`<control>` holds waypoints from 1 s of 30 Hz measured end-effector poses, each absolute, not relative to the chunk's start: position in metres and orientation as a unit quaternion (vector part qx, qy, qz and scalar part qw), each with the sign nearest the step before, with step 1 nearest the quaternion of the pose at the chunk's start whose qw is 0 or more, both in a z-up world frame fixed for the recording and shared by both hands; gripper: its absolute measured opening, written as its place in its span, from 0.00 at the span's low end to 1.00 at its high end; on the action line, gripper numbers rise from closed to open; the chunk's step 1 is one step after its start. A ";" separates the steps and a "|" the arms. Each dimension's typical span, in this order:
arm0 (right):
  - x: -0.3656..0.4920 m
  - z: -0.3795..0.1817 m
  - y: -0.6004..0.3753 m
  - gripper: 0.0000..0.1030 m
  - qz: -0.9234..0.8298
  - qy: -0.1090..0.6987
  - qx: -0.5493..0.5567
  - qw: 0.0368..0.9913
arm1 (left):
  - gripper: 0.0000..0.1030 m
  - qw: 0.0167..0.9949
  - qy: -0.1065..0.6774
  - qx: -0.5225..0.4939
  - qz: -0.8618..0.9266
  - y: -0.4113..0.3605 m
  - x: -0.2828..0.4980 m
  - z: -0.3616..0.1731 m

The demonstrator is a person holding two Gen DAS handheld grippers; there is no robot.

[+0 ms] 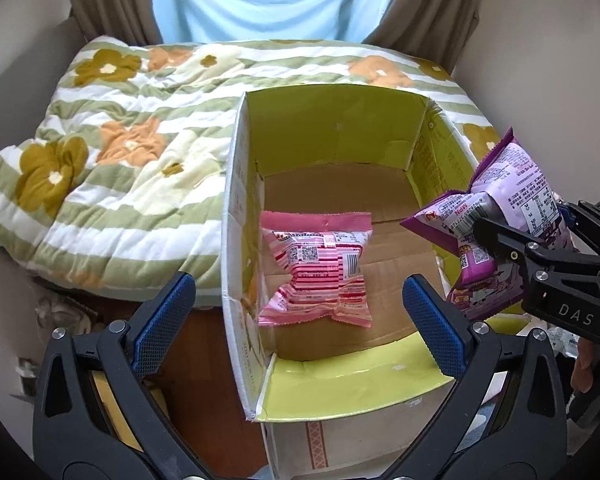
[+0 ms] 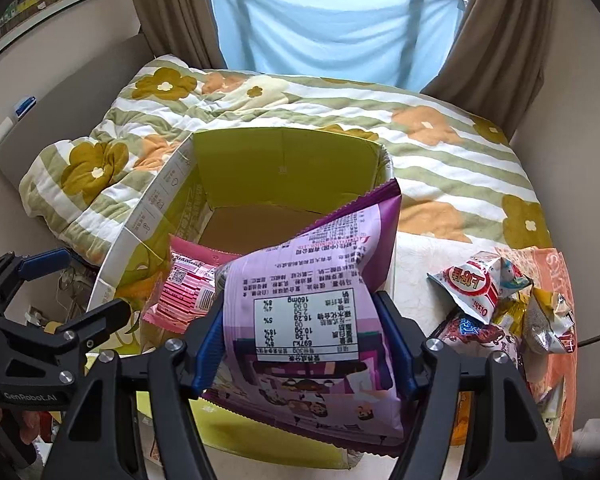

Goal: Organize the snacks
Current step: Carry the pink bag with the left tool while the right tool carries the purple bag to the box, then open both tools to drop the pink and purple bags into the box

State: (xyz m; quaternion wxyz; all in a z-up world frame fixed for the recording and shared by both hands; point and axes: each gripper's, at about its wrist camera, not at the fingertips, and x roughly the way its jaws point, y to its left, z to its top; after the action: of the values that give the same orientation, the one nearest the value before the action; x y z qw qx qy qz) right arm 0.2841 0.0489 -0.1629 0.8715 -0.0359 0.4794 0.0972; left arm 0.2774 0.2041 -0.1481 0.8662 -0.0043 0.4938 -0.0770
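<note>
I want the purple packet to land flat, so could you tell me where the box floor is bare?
Bare brown floor runs behind the pink striped snack packet to the open cardboard box's far green wall, and along its right wall. The near-left corner is taken. The purple snack packet hangs over the right rim.

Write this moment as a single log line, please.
left tongs: open, empty | pink foil snack packet: lying in yellow-lined cardboard box | right tongs: gripping purple foil snack packet over box
</note>
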 end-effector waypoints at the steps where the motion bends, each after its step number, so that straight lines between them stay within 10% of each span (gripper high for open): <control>1: 0.285 -0.166 0.050 0.63 0.101 0.483 -0.031 0.869 | 0.99 0.867 0.492 -0.004 -0.076 0.205 0.276 -0.147; 10: 0.285 -0.187 0.058 0.65 0.127 0.506 -0.001 0.853 | 0.99 0.867 0.495 -0.010 -0.063 0.213 0.270 -0.145; 14: 0.275 -0.184 0.055 0.88 0.128 0.475 0.018 0.871 | 0.99 0.867 0.495 -0.003 -0.056 0.214 0.266 -0.148; 30: 0.249 -0.168 0.052 0.88 0.101 0.456 0.017 0.884 | 0.99 0.873 0.482 0.005 -0.075 0.219 0.246 -0.139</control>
State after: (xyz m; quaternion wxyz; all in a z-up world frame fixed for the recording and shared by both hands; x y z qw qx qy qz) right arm 0.2491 0.0521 -0.1678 0.8839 0.0165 0.4564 0.1007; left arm 0.2462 0.2190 -0.1385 0.8728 0.0049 0.4823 -0.0751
